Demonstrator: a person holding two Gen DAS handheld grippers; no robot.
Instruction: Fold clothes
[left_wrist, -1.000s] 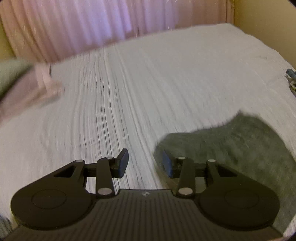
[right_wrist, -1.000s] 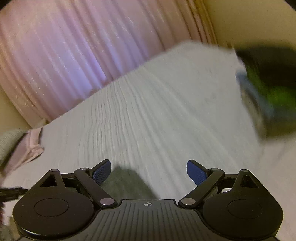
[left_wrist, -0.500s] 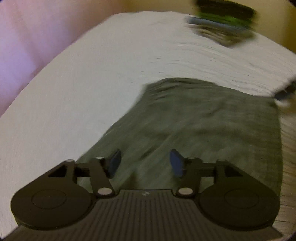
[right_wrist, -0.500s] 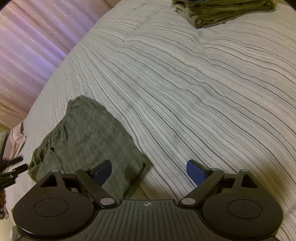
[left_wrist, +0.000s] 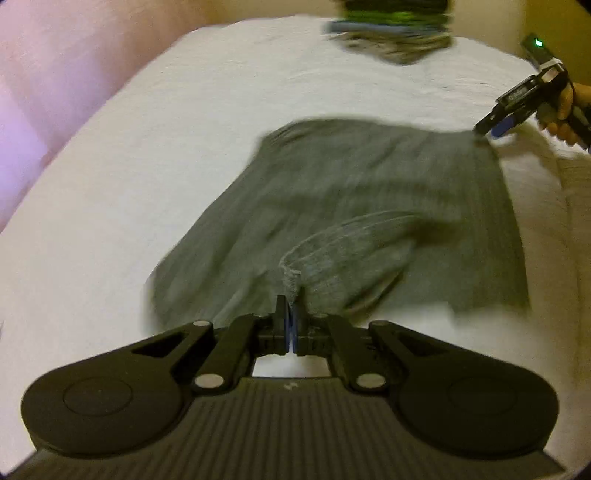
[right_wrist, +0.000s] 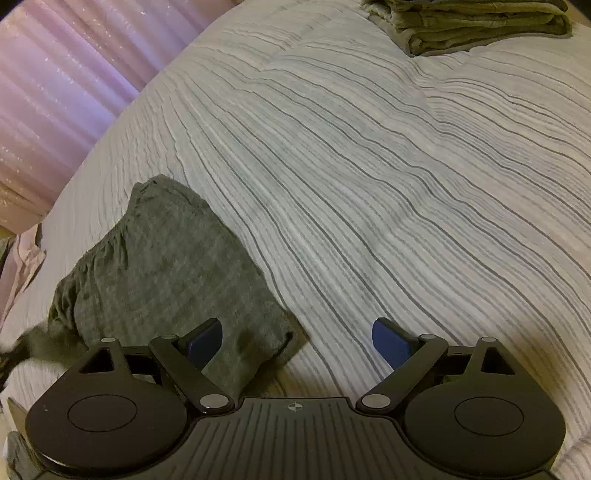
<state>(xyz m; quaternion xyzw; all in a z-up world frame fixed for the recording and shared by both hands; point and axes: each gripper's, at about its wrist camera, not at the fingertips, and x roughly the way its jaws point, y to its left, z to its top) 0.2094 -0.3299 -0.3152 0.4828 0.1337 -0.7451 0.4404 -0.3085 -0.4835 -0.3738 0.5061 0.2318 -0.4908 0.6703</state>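
Pinching the grey garment (left_wrist: 369, 192) hem, the left gripper (left_wrist: 290, 325) should lift smoothly; the right gripper (right_wrist: 295, 338), spread, should clamp its bed-edge corner.

Grey garment (right_wrist: 173, 273): matt knit cloth. Bedspread (right_wrist: 369, 177): ribbed striped fabric. Curtain (right_wrist: 74, 85): faintly glossy.

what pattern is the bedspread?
White bedspread with thin wavy grey stripes; clearest in the right wrist view.
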